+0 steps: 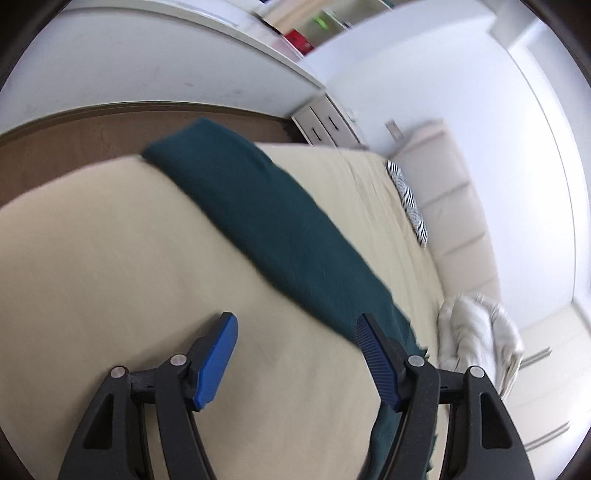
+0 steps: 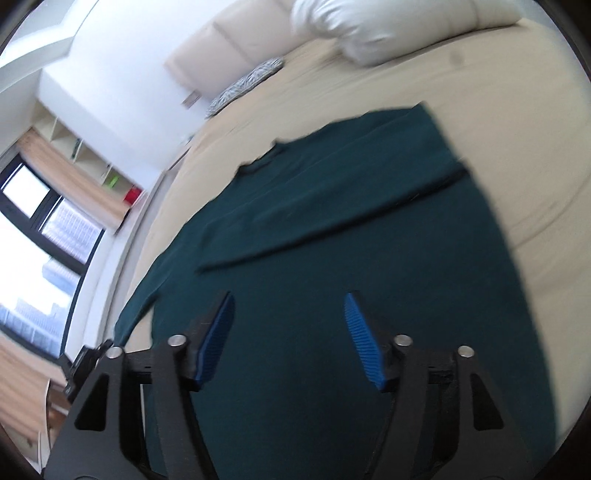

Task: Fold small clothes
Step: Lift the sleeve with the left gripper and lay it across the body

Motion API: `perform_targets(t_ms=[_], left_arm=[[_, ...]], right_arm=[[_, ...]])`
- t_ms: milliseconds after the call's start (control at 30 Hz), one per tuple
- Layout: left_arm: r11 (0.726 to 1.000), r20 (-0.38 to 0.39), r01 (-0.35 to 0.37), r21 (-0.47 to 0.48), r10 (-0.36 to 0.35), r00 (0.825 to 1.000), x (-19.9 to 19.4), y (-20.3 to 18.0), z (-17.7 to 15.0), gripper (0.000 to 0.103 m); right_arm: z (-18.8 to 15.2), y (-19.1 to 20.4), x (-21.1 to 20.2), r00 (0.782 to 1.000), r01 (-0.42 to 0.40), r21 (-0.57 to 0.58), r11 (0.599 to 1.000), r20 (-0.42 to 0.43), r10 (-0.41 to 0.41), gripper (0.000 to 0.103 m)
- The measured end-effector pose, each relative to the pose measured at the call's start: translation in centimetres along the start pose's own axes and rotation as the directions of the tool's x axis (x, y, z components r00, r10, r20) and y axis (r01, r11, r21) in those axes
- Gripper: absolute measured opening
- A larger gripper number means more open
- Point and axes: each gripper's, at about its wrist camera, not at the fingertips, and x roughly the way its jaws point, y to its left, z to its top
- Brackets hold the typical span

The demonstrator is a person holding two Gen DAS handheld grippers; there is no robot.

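A dark green long-sleeved top (image 2: 332,229) lies spread on the beige bed sheet (image 2: 517,122), one sleeve folded across its body. In the left wrist view the same top (image 1: 280,229) shows as a long band running from far left to near right. My left gripper (image 1: 295,325) is open and empty, above the sheet beside the top's edge; its right finger is over the fabric. My right gripper (image 2: 288,306) is open and empty, directly above the top's body.
A white pillow (image 2: 362,29) and a zebra-striped cushion (image 2: 243,85) lie by the cream headboard (image 1: 454,206). A crumpled white cover (image 1: 480,339) sits at the bed's edge. Brown floor (image 1: 74,144), drawers (image 1: 325,125) and a window (image 2: 33,229) lie beyond.
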Motion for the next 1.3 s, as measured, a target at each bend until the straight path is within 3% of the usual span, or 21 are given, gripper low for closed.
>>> perform_targets(t_ms=[133, 333, 433, 533, 567, 733, 867, 967, 1000, 1067, 1167, 1233, 1267, 1300], left_arm=[[0.986, 0.040, 0.060, -0.158, -0.054, 0.998, 0.8, 2.5, 2.8, 0.070], [0.917, 0.094, 0.155, -0.367, -0.129, 0.987, 3.2, 5.2, 6.3, 0.066], [0.871, 0.115, 0.185, -0.455, -0.148, 0.982, 3.8, 6.3, 7.0, 0.054], [0.875, 0.105, 0.157, -0.458, -0.122, 0.987, 4.0, 6.5, 7.1, 0.030], [0.885, 0.096, 0.129, -0.447, -0.096, 0.991, 4.0, 6.4, 7.1, 0.019], [0.943, 0.083, 0.043, -0.330, -0.016, 0.996, 3.5, 2.9, 5.7, 0.008], [0.998, 0.088, -0.011, -0.065, 0.017, 0.996, 3.7, -6.1, 4.3, 0.008], [0.985, 0.094, -0.042, 0.168, 0.027, 0.995, 4.2, -13.4, 1.8, 0.008], [0.960, 0.094, -0.059, 0.272, 0.034, 0.995, 4.9, -16.4, 0.4, 0.008], [0.878, 0.082, -0.072, 0.473, 0.037, 0.996, 6.4, -22.2, -3.6, 0.008], [0.715, 0.052, -0.066, 0.696, 0.042, 0.998, 9.0, -28.5, -10.7, 0.008], [0.605, 0.027, -0.054, 0.794, 0.055, 0.998, 11.1, -31.7, -15.4, 0.009], [0.565, 0.021, -0.053, 0.823, 0.062, 0.998, 11.9, -32.7, -17.0, 0.009], [0.502, 0.018, -0.052, 0.863, 0.073, 0.997, 12.9, -33.8, -19.8, 0.009]], right_arm=[[-1.9, 2.7, 0.9, 0.998, -0.048, 0.003, 0.999, -0.049, 0.049, 0.067], [-2.7, 4.5, -0.1, 0.998, -0.053, -0.022, 0.998, -0.045, 0.052, 0.067], [-3.1, 4.5, -0.4, 0.998, -0.048, -0.010, 0.999, -0.051, 0.047, 0.067], [-3.0, 4.1, -0.1, 0.997, -0.048, -0.011, 0.999, -0.059, 0.047, 0.067], [-3.2, 4.0, 0.0, 0.997, -0.050, -0.008, 0.999, -0.063, 0.049, 0.067], [-3.4, 3.1, -0.1, 0.996, -0.066, 0.020, 0.998, -0.063, 0.067, 0.067], [-3.2, 1.6, -0.8, 0.996, -0.077, 0.039, 0.996, -0.037, 0.078, 0.067], [-3.0, -0.2, -1.4, 0.997, -0.080, 0.080, 0.994, -0.018, 0.081, 0.067], [-2.9, -0.9, -1.7, 0.997, -0.078, 0.094, 0.993, -0.010, 0.079, 0.067], [-2.9, -2.0, -2.1, 0.998, -0.070, 0.117, 0.991, 0.003, 0.070, 0.067], [-2.9, -4.1, -3.2, 0.998, -0.063, 0.154, 0.986, 0.028, 0.059, 0.067], [-2.9, -5.3, -3.8, 0.998, -0.059, 0.177, 0.982, 0.043, 0.052, 0.067], [-2.9, -6.0, -4.1, 0.998, -0.056, 0.189, 0.980, 0.051, 0.048, 0.067], [-2.9, -6.6, -4.4, 0.997, -0.054, 0.200, 0.978, 0.059, 0.043, 0.067]])
